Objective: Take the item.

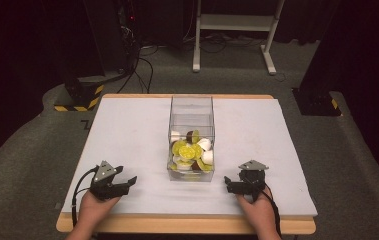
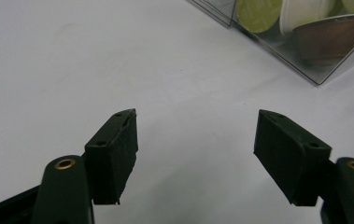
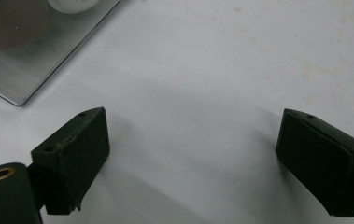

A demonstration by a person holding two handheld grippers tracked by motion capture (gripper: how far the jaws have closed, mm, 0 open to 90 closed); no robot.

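A clear plastic box stands in the middle of the white table mat; it holds several yellow-green, white and brown coffee capsules. My left gripper rests near the front edge, left of the box, open with nothing between its jaws. My right gripper rests right of the box, also open and empty. The left gripper view has that gripper over bare mat, with the box corner at top right. In the right gripper view, that gripper faces bare mat and the box corner lies at top left.
The mat lies on a wooden tabletop. Behind the table stand a white frame, dark equipment with cables and a black-and-yellow striped base.
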